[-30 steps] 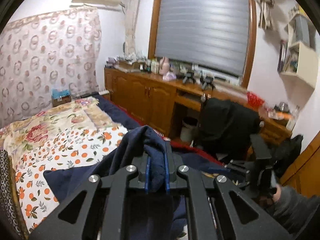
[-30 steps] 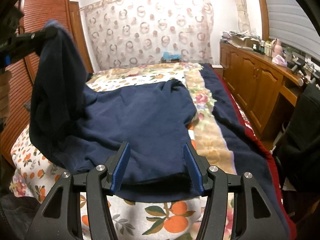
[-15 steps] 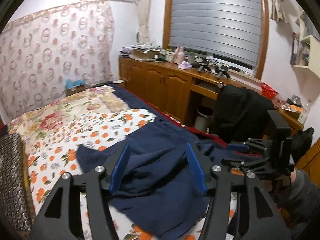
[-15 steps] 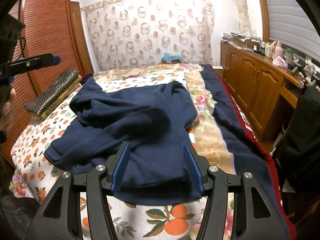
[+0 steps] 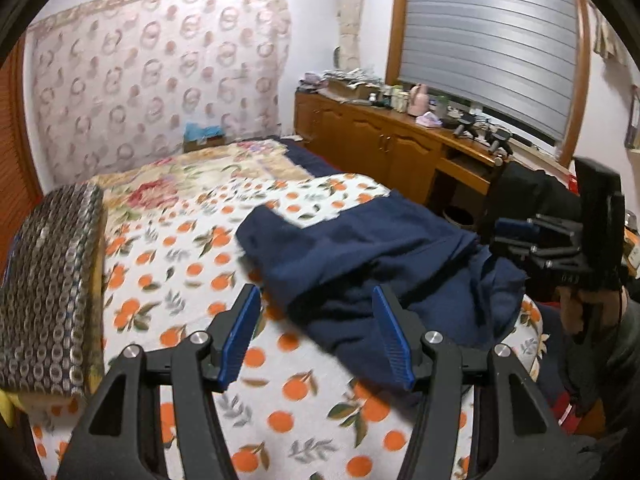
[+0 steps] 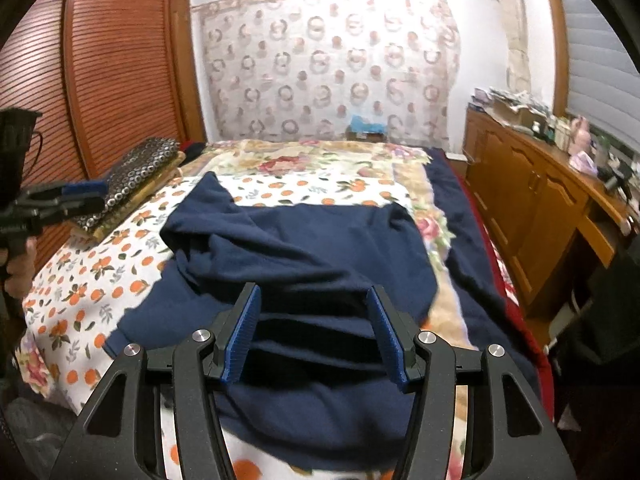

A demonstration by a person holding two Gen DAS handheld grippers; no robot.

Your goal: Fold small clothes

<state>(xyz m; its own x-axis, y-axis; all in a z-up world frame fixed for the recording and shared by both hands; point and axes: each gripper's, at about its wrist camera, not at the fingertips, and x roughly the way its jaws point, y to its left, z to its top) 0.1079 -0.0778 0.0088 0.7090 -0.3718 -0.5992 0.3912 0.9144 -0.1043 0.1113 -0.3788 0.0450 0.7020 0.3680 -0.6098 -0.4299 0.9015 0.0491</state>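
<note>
The navy garment (image 6: 304, 248) is lying crumpled on the orange-print bed (image 6: 80, 292); the left claw (image 5: 316, 336) and right claw (image 6: 316, 336) are both being held apart above it, nothing being gripped

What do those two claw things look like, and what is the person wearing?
Each claw, left and right, is black angular metal with silver bolts and two ribbed blue pads. A thin dark cable hangs by the left one's handle. A dark grey sleeve shows behind the right one.
</note>
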